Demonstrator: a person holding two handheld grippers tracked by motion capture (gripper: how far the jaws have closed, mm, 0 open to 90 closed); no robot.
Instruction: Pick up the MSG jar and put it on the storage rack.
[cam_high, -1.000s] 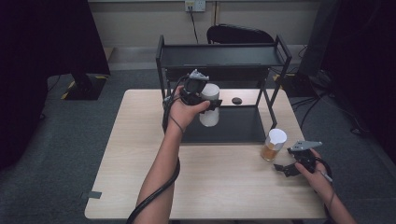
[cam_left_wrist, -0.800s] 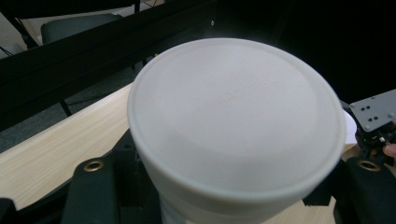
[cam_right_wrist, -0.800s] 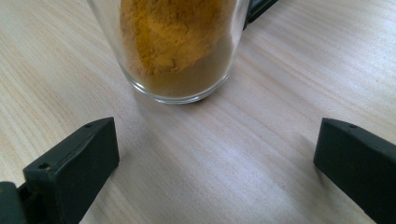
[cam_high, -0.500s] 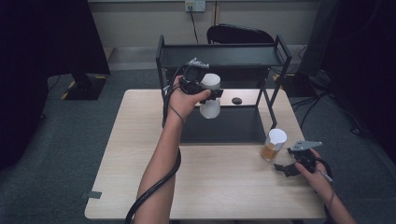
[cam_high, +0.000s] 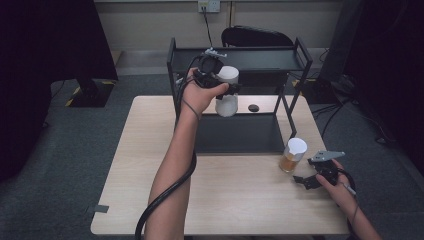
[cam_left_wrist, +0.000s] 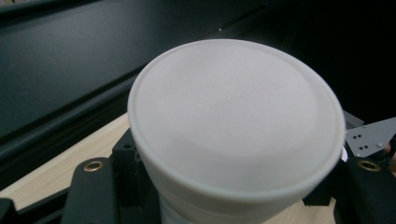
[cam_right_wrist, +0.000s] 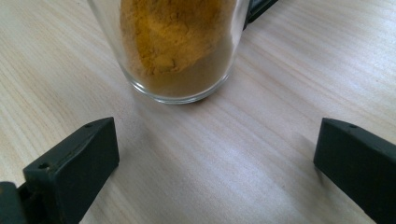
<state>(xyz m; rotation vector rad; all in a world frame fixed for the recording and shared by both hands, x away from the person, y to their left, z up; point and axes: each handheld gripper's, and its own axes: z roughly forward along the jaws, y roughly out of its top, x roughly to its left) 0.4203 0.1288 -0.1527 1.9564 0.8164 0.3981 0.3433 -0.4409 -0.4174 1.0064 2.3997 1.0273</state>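
The left gripper is holding a white-lidded jar in the air, in front of the black metal rack that is standing at the far side of the wooden table. Its jaws are closing on the jar just under the lid, one on each side. In the left gripper view the white lid is sitting very close to the camera, with the two black jaws pressing against the jar below it. The jar is hanging upright, above the rack's lower shelf and below its top shelf, touching neither (its contents are looking pale, but I cannot tell what they are).

The right gripper is resting near the right edge of the table, with its jaws standing wide apart and nothing between them. Just beside it, on the table, a second jar with a white lid is standing upright. In the right gripper view this glass jar is showing an orange-brown powder inside, and it is standing a little ahead of the two open jaws, apart from both.

A small dark round object is lying on the table under the rack.
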